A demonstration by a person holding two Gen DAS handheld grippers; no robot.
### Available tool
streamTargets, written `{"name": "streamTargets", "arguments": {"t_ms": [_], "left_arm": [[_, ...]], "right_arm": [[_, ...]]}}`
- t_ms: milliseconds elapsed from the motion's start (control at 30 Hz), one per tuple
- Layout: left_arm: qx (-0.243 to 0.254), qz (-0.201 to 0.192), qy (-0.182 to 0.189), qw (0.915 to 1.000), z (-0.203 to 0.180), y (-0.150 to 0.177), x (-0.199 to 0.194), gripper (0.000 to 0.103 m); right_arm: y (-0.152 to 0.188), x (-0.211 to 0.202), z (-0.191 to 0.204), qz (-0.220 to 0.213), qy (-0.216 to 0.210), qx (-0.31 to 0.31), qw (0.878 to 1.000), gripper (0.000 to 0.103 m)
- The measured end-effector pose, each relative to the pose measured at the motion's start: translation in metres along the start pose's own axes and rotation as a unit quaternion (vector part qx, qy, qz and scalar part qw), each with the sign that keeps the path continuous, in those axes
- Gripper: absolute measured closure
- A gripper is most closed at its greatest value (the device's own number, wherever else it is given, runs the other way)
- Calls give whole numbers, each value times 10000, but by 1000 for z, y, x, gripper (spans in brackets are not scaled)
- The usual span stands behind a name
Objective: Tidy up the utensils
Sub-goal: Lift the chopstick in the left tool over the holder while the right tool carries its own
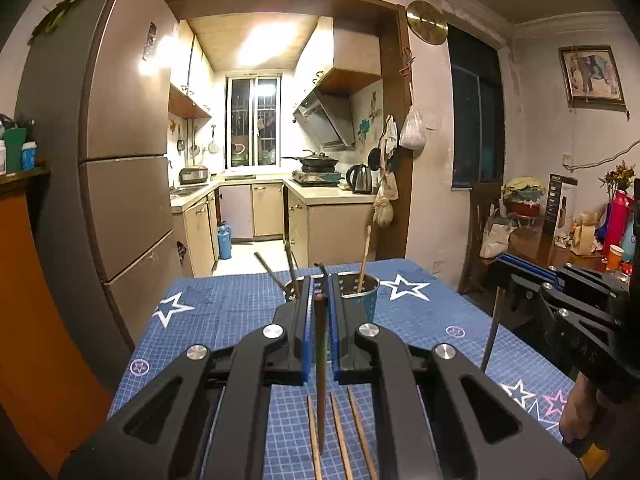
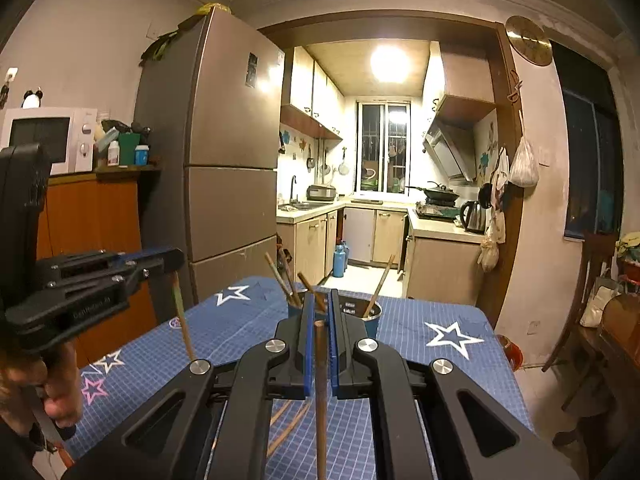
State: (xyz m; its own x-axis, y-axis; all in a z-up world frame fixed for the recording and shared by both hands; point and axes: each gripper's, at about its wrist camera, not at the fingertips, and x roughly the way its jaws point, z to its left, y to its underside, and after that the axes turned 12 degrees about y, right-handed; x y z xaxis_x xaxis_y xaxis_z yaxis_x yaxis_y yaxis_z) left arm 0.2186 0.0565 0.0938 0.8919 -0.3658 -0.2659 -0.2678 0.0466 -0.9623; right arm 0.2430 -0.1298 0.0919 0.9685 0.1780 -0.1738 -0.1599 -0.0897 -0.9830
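**Two chopsticks up, the holder straight ahead**

I had one chopstick pinched in each gripper. In my left gripper (image 1: 320,292) the fingers were closed on a dark chopstick (image 1: 321,360), which stood nearly upright between the blue pads, its top just above them and its tip hanging down toward the table. My right gripper (image 2: 320,312) was closed the same way on another chopstick (image 2: 320,380), also close to vertical.

The holder (image 1: 362,296) stood on the blue star-patterned tablecloth (image 1: 224,312) just beyond my fingertips, a metal cup with holes in its wall and several chopsticks already leaning in it. From the right wrist view it looked like two cups side by side, or one divided cup; I could not tell which. Three loose chopsticks (image 1: 340,432) lay flat on the cloth below my left gripper, not yet gathered.

As I judged it, the step in hand was carrying these two over the holder and dropping them in. To do it well I would have kept each stick vertical, brought its lower tip clearly above the rim before lowering, and gone one hand at a time so the grippers did not crowd each other. The leaning sticks could have deflected a tip, so I would have aimed for an open gap and let go only once the tip was inside.
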Motion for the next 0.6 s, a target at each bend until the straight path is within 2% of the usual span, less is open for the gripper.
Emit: {"name": "streamTargets", "arguments": {"t_ms": [600], "left_arm": [[180, -352, 2, 9992, -8, -73, 12, 98]], "right_arm": [[-65, 33, -23, -171, -37, 172, 9997, 96]]}}
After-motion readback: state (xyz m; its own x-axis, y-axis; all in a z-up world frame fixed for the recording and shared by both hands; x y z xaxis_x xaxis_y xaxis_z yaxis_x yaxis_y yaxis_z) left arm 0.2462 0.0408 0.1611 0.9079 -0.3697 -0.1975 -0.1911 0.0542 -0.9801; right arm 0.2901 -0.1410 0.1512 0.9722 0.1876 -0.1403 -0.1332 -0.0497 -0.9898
